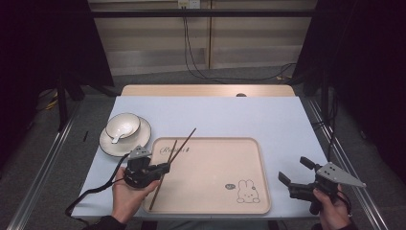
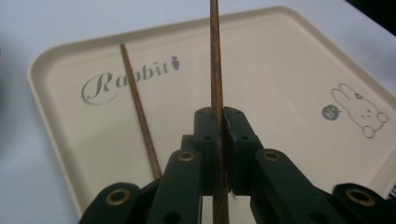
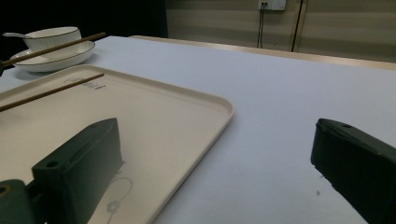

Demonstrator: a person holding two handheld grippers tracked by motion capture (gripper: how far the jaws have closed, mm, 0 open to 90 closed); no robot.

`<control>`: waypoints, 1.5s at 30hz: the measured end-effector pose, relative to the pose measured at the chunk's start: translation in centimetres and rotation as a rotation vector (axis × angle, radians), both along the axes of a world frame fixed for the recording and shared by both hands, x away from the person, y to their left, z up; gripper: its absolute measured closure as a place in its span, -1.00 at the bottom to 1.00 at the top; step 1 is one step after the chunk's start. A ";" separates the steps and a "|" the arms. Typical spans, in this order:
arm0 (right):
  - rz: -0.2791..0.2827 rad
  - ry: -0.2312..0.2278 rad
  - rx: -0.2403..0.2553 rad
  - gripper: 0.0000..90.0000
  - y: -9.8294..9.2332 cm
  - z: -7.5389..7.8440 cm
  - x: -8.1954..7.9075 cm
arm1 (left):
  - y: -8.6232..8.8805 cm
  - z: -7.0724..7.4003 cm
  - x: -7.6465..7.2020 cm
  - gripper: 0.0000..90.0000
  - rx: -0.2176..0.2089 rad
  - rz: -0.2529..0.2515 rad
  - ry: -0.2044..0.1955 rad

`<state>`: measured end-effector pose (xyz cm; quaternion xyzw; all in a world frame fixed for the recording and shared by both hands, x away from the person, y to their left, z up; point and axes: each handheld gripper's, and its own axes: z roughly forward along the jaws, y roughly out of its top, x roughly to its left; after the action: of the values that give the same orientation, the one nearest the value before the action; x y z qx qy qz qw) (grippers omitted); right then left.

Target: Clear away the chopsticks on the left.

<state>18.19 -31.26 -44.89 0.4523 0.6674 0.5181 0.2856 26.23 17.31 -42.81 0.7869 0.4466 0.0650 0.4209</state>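
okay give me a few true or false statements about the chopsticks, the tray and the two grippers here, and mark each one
1. The left gripper is clamped on one chopstick. True.
2. The other chopstick stands upright in the bowl. False: it lies on the tray, near the "Rabbit" lettering.
3. The right gripper holds a spoon. False: its jaws stand wide apart with nothing between them; the spoon rests in the bowl.
4. The bowl sits on a saucer off the tray's far left corner. True.
5. The tray's rabbit drawing is in the corner nearer the right gripper. True.
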 end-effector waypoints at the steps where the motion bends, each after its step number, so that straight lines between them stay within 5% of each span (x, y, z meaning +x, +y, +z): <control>1: -0.002 -0.001 0.001 -0.97 0.0 0.0 0.0 | 0.0 -0.1 -0.1 0.89 -0.001 0.018 0.007; 7: -0.003 -0.001 0.003 -0.97 0.0 0.0 0.0 | 0.0 -0.9 -0.4 0.88 0.031 0.100 0.031; 18: 0.006 -0.002 -0.004 -0.97 0.0 0.0 0.0 | -0.7 -2.3 -0.4 0.88 0.112 0.129 0.096; 30: 0.007 -0.003 -0.005 -0.97 0.0 0.0 0.0 | -1.2 -3.4 0.3 0.88 0.141 0.152 0.154; 45: 0.005 -0.002 -0.004 -0.97 0.0 0.0 0.0 | -1.3 -3.4 0.4 0.79 0.122 0.151 0.162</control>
<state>18.16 -31.24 -44.92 0.4497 0.6692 0.5179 0.2856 26.67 16.01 -46.21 0.7779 0.5322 0.0597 0.3287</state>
